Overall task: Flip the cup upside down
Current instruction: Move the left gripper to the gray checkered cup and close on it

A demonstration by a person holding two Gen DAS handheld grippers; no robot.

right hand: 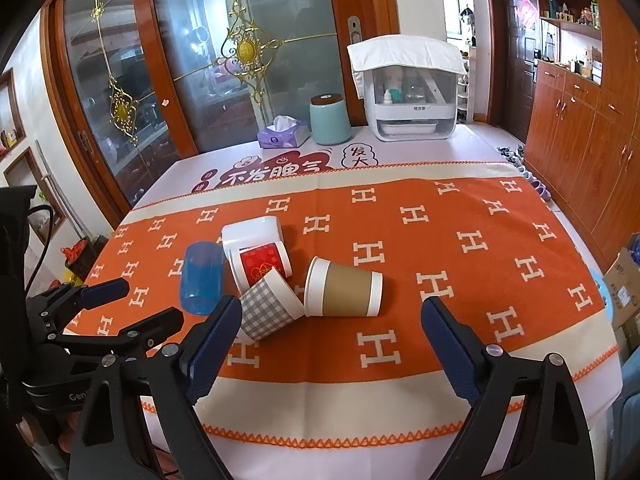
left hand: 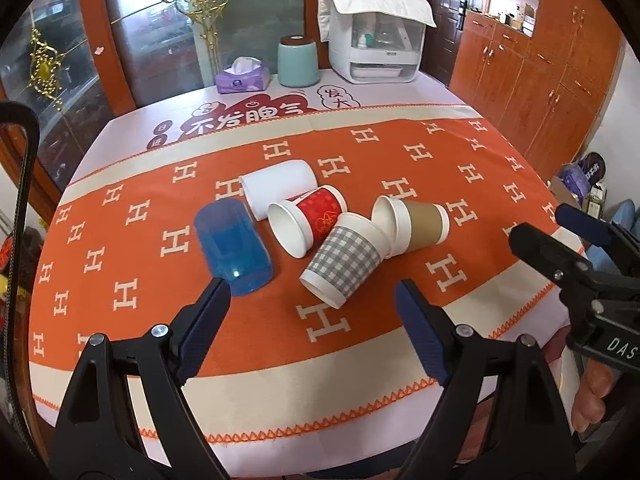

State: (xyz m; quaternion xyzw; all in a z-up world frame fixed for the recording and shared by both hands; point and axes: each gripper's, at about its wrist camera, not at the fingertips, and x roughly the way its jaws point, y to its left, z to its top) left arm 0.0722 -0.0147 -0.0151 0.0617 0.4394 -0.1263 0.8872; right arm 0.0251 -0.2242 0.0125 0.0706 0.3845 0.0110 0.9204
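Observation:
Several cups lie on their sides in a cluster on the orange cloth: a blue plastic cup [left hand: 234,246] [right hand: 202,278], a white cup [left hand: 280,188] [right hand: 252,234], a red paper cup [left hand: 310,220] [right hand: 264,264], a grey checked paper cup [left hand: 344,262] [right hand: 270,304] and a brown-sleeved paper cup [left hand: 412,224] [right hand: 344,290]. My left gripper [left hand: 312,300] is open and empty, just short of the checked cup. My right gripper [right hand: 332,320] is open and empty, near the brown cup. Each gripper shows in the other's view, the right one [left hand: 544,228] and the left one [right hand: 144,300].
The table [left hand: 280,344] carries an orange H-patterned cloth. At its far edge stand a purple tissue box [left hand: 242,78], a teal canister [left hand: 298,60] and a white covered appliance [left hand: 376,36]. Glass doors stand behind and wooden cabinets [left hand: 560,80] to the right.

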